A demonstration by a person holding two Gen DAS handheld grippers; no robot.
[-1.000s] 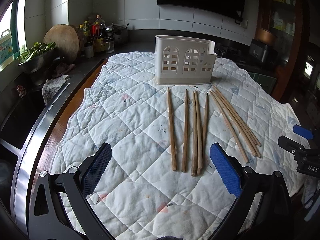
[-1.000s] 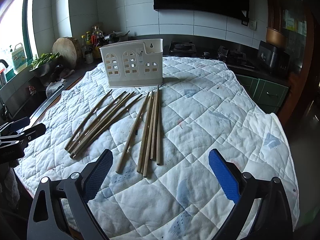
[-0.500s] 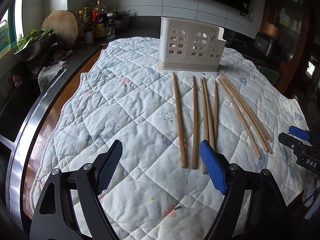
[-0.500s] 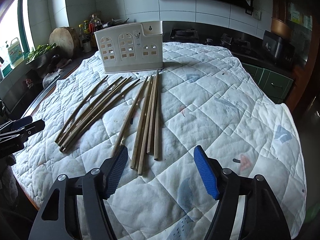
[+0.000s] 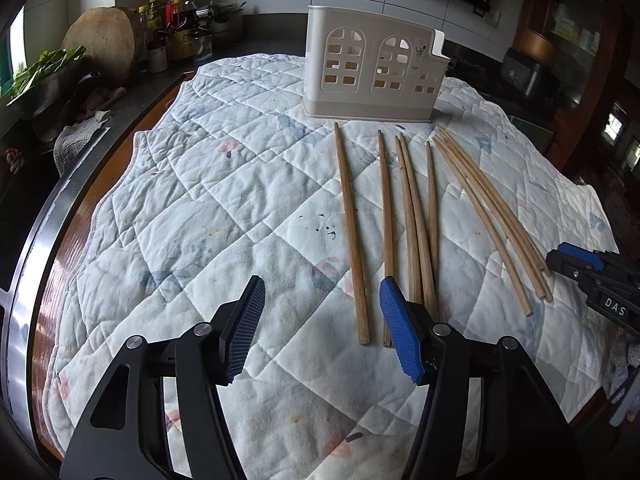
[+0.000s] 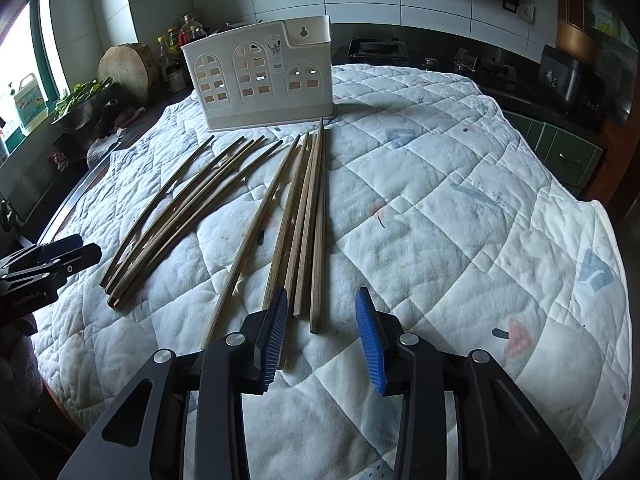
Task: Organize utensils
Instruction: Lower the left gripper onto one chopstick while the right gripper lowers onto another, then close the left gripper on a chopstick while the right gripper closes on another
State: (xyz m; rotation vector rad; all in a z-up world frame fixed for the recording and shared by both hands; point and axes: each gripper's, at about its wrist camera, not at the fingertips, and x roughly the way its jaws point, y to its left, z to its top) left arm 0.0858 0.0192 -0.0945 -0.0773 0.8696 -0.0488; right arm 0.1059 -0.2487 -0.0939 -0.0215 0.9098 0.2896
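- Your left gripper (image 5: pixel 322 312) is closing, open on bare quilt (image 5: pixel 192 208).
- Your right gripper (image 6: pixel 322 322) is closing, nothing clamped; chopsticks (image 6: pixel 316 224) lie before the holder (image 6: pixel 260 80).

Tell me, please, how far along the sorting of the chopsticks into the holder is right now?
Nothing looks done: all the chopsticks lie on the quilted cloth, and none show above the rim of the white holder. In hand: the left gripper and right gripper are closing above the near ends, pads touching nothing. Left: picking up every chopstick and standing it in the holder.
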